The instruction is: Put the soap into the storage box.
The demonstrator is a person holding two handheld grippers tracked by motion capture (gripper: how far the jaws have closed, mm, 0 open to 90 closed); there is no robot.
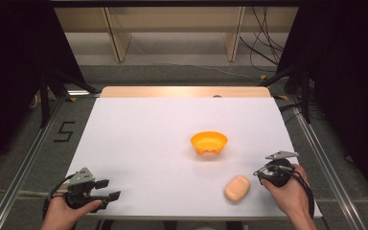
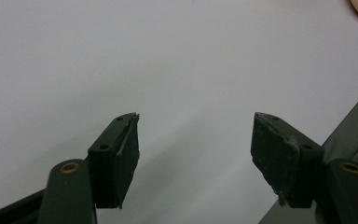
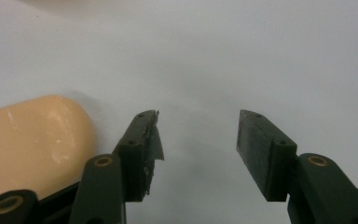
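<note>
At the near left corner of the white table, my left hand holds the left gripper low over the surface, and its jaws point to the right. In the left gripper view these jaws are spread wide, with only bare white table between them, and a small piece of a peach-coloured thing shows at the top right corner. At the near right side, my right hand holds the right gripper, which points to the left. Its jaws are also spread apart and hold nothing; in the right gripper view I see empty table between them. Just beside this gripper, on its left in the high view, lies the peach-coloured bar, a rounded block that looks like soap. It rests flat on the table near the front edge, close to the jaws, but I cannot tell if one jaw touches it. In the right gripper view the bar lies outside the left jaw, not between the two. Farther away, near the middle of the table and a little to the right, stands an orange bowl, upright, well apart from the bar. Behind the far edge of the table are wooden shelf legs and black cables on the floor.
</note>
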